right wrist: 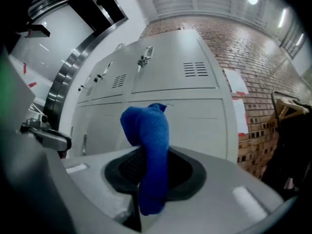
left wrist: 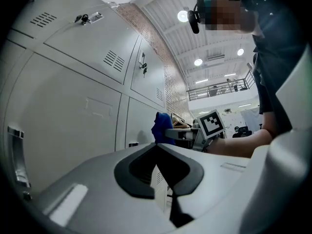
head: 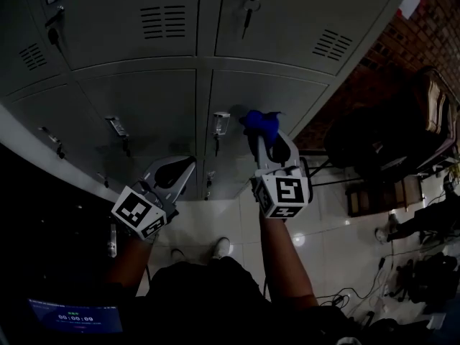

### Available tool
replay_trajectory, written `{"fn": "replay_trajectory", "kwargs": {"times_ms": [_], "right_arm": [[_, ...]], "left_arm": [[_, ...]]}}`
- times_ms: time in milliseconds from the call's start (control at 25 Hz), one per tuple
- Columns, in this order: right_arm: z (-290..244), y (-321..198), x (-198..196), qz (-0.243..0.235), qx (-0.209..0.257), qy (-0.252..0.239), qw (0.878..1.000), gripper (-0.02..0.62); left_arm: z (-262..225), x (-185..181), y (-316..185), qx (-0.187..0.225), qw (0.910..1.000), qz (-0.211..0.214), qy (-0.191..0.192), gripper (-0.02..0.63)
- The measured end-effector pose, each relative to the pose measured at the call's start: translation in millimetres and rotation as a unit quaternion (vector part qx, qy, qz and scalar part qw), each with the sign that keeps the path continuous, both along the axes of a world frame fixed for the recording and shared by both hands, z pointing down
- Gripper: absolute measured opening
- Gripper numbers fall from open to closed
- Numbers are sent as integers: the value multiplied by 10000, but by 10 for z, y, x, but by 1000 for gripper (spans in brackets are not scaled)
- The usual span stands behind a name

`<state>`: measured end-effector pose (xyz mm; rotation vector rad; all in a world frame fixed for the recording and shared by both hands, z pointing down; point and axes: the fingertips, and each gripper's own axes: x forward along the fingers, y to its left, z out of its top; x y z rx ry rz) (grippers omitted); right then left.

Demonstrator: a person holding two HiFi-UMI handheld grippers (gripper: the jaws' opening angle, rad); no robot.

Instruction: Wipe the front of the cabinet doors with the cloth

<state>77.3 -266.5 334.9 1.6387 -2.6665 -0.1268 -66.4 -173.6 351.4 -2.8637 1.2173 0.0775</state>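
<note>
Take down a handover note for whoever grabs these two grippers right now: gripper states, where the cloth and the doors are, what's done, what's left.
Right gripper: shut on the blue cloth, which sticks out past the jaw tips, in front of a lower cabinet door. I cannot tell whether it touches the door.
Left gripper: shut, empty, held alongside.
Done: cloth is in grip; no wiped patch shows on any door.
Left: press the cloth to the doors and wipe each front, probably starting with the one straight ahead.
</note>
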Motion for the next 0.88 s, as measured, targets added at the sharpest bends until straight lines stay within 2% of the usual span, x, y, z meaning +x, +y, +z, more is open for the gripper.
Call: {"fn": "replay_trajectory", "kwargs": {"times_ms": [200, 400, 640, 880], "right_arm": [[214, 148, -697, -631, -194, 155, 9977, 84], [420, 138, -1048, -902, -418, 194, 9949, 84], [625, -46, -1072, -839, -613, 221, 9943, 84], [696, -312, -690, -571, -699, 226, 9957, 84]], "left_arm": [[28, -267, 146, -25, 9999, -167, 5, 0], [94, -509, 268, -130, 9991, -392, -21, 0], [160, -597, 299, -212, 9984, -518, -51, 0], [218, -453, 233, -291, 9985, -461, -89, 0]]}}
